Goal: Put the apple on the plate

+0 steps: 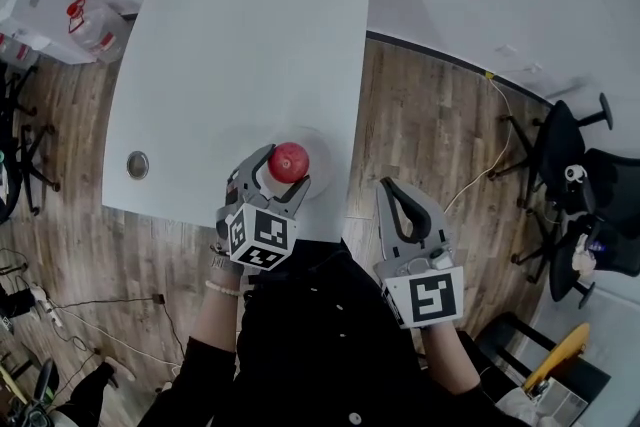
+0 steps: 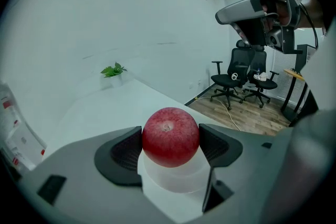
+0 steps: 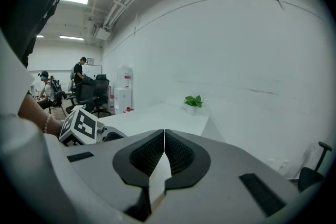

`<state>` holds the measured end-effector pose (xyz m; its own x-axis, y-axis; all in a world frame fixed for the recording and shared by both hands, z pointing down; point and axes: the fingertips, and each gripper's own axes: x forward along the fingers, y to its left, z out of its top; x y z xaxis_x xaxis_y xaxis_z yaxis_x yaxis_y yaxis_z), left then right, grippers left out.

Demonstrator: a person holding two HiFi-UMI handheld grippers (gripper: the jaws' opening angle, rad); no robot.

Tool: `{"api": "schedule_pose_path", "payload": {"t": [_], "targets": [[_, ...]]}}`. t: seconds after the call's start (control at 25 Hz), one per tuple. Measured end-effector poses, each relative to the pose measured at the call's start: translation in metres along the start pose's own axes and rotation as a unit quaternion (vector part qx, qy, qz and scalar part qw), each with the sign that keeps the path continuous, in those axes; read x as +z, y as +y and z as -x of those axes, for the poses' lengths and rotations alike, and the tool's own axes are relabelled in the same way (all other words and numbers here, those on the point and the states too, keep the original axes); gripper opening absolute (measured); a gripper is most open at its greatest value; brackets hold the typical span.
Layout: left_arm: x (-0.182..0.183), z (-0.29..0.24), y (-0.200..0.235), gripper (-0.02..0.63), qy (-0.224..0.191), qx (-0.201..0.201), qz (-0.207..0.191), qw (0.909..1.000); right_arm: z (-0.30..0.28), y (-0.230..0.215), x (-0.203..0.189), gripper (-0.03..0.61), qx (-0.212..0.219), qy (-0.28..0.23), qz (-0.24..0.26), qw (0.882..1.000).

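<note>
Apple (image 2: 170, 136) is pinched between the left gripper's (image 2: 170, 148) pads, low over the white plate (image 2: 176, 180) at the table's (image 1: 240, 35) near edge, probably lined up for release. I can't tell whether it touches yet. Further right, the right gripper (image 3: 164, 152) hangs beyond the edge, jaws pressed together on nothing, seemingly not needed.

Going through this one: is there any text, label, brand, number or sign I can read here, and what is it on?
No readable text in any view.
Left marker cube: black-and-white square pattern only, no letters or numbers.
Right marker cube: the same kind of pattern, no letters or numbers.
Containers with red print on the floor: too small and blurred to read.
</note>
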<state>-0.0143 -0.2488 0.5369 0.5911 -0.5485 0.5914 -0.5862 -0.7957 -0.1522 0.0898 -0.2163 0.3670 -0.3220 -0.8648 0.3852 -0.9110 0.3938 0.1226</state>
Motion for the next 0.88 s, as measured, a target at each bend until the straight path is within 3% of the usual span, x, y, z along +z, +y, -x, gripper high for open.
{"api": "schedule_pose_path", "payload": {"t": [0.88], "targets": [[-0.018, -0.035, -0.019, 0.351, 0.024, -0.044, -0.031, 0.9983, 0.009, -0.011, -0.019, 0.041, -0.021, 0.026, -0.01, 0.999]]}}
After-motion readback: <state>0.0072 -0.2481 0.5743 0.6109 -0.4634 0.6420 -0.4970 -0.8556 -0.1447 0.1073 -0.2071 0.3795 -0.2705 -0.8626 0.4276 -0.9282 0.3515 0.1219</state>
